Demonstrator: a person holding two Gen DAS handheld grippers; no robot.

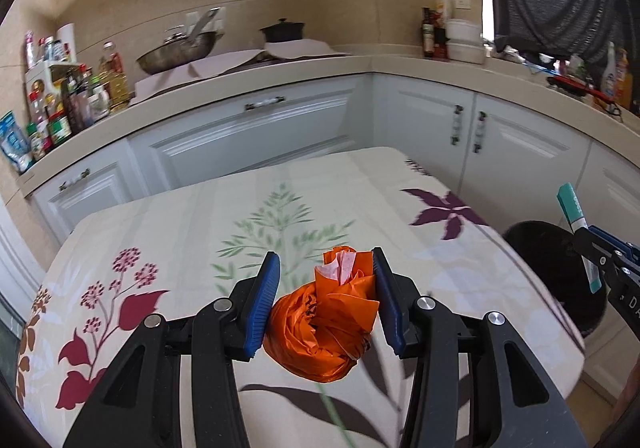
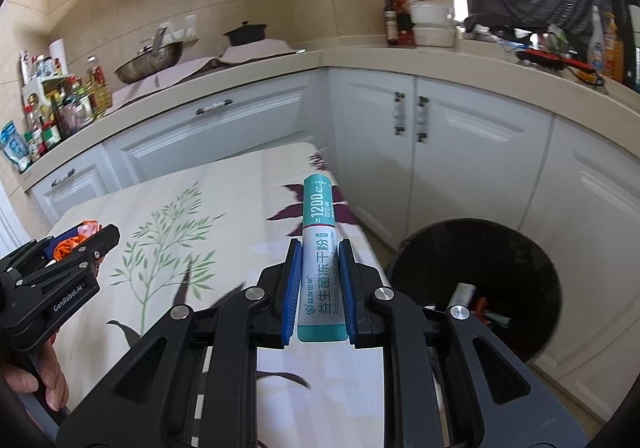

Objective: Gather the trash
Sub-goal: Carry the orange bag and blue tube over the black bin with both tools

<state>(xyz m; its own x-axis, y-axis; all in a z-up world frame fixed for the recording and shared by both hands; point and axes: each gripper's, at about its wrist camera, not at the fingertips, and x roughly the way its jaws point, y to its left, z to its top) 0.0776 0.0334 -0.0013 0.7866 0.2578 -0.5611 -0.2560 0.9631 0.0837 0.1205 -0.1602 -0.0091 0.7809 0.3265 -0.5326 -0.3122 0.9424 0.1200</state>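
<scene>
My left gripper (image 1: pixel 326 260) is shut on a crumpled orange wrapper (image 1: pixel 324 324) with a pink scrap in its top, held just above the floral tablecloth (image 1: pixel 180 240). My right gripper (image 2: pixel 320 244) is shut on a teal-and-white probiotic powder sachet (image 2: pixel 320 256), which stands up between the blue pads at the table's right edge. A black trash bin (image 2: pixel 480 288) stands on the floor right of the table, with several pieces of trash inside. In the left wrist view the bin (image 1: pixel 532 244) and the right gripper (image 1: pixel 584 236) with the sachet (image 1: pixel 576 220) show at the right.
White cabinets (image 2: pixel 440 152) and a beige counter (image 2: pixel 360 56) wrap around behind the table. On the counter stand a wok (image 2: pixel 148 64), a black pot (image 2: pixel 244 34), bottles at the left (image 2: pixel 68 104) and containers (image 2: pixel 432 24) at the back.
</scene>
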